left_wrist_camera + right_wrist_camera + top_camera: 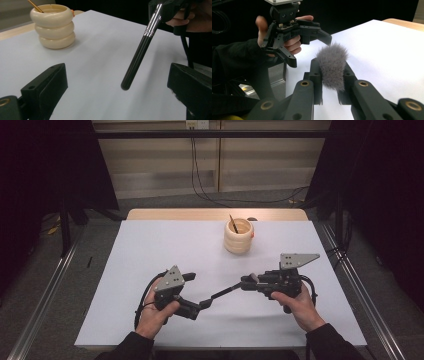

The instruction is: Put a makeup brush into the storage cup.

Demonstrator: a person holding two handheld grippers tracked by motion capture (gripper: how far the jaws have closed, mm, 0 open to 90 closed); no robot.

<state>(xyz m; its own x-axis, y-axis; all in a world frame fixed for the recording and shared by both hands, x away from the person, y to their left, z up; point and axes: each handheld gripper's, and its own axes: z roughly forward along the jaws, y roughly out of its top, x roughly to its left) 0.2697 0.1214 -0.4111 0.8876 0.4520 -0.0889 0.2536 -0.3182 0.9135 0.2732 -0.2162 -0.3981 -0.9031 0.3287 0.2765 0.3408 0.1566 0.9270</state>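
Brush – glossy black handle, shiny metal ferrule, fluffy grey bristles, matt white tabletop, smooth cream holder

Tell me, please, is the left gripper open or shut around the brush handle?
Open: the left gripper has its jaws spread wide, clear of the brush handle between them.

grey-bristled black brush, cream holder

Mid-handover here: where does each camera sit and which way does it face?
High view: above the person's side, facing forward and down on the table; shows both hands and claws.
Left gripper view: rides the left claw, faces the brush and cup.
Right gripper view: rides the right claw, facing the left claw.
All share the brush.
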